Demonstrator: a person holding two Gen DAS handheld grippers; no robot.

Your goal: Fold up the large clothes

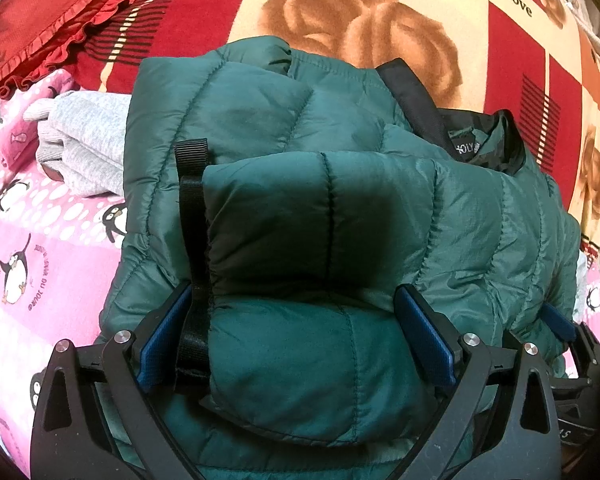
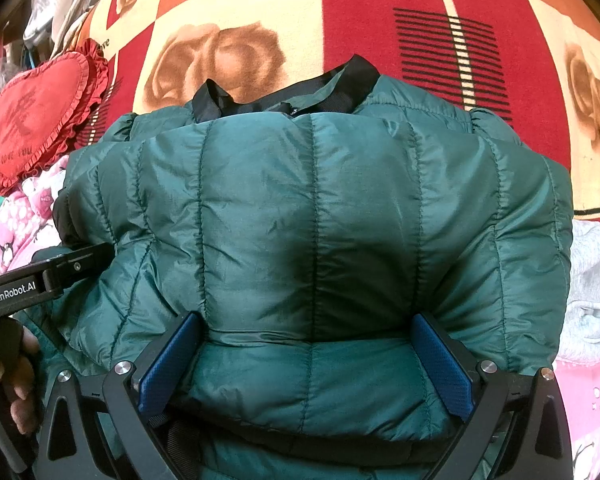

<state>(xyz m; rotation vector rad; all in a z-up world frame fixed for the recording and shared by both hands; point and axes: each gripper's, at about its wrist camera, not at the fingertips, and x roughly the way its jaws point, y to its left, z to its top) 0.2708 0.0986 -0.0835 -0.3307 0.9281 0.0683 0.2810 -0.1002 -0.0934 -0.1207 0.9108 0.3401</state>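
While both grippers' fingers spread wide, the folded green jacket bulges between them.

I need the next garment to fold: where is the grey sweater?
In the left wrist view, the grey sweater lies left of the green puffer jacket, on the pink penguin blanket.

A home bedroom, probably: a rose-printed blanket with "love" lettering covers a bed, a red heart-shaped ruffled cushion lies at its edge, beside pink penguin-print bedding.
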